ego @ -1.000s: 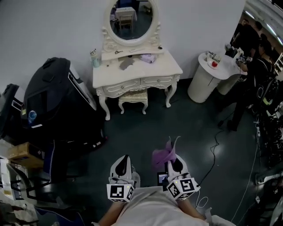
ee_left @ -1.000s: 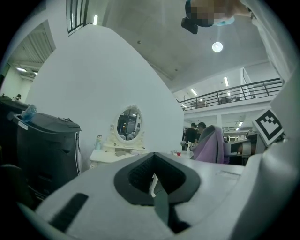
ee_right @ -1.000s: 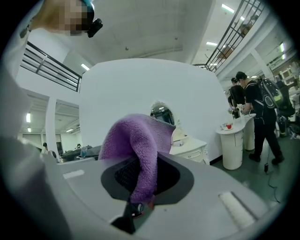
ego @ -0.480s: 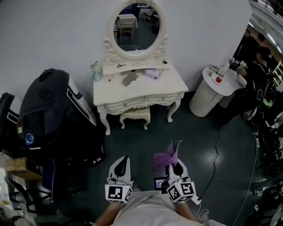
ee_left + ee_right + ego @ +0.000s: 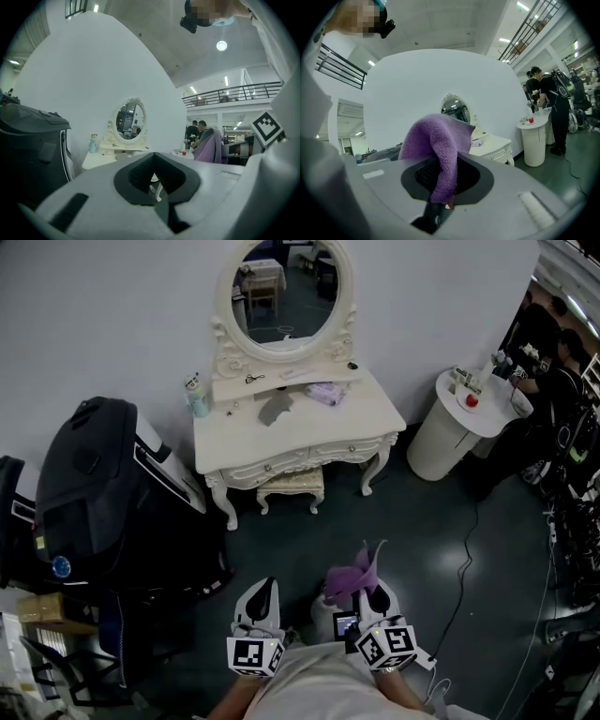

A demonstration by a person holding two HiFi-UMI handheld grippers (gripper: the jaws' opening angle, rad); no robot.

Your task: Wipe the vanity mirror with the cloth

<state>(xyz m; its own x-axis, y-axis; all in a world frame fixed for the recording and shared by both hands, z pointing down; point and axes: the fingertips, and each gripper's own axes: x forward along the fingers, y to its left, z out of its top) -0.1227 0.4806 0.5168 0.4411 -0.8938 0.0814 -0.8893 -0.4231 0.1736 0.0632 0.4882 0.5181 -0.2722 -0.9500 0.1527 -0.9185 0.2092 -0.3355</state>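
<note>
The vanity mirror [image 5: 284,289] is an oval glass in a carved white frame, standing upright at the back of a white bench [image 5: 319,423] that is set against a plain pale wall [image 5: 112,315]. On the bench top lie a grey rag [image 5: 273,407] near the middle and a pale purple bundle [image 5: 327,392] just to the right of it, with a small bottle [image 5: 196,395] at the bench's left rear corner. A padded stool [image 5: 291,487] is tucked under the bench front. Left of the bench a large black machine [image 5: 103,493] stands on the dark, faintly glossy floor [image 5: 394,521]. Right of the bench is a round white stand [image 5: 459,423] with a small red thing [image 5: 472,400] on top, and people in dark clothes [image 5: 553,381] stand beyond it. A thin cable [image 5: 464,568] trails across the floor in front of that stand. Well in front of the bench, close to the person's body, the right gripper [image 5: 377,599] has its jaws closed on the purple cloth [image 5: 349,576], which sticks up out of them and flops over toward the left gripper. The left gripper [image 5: 260,597] is beside it, its jaws together with nothing between them.
</note>
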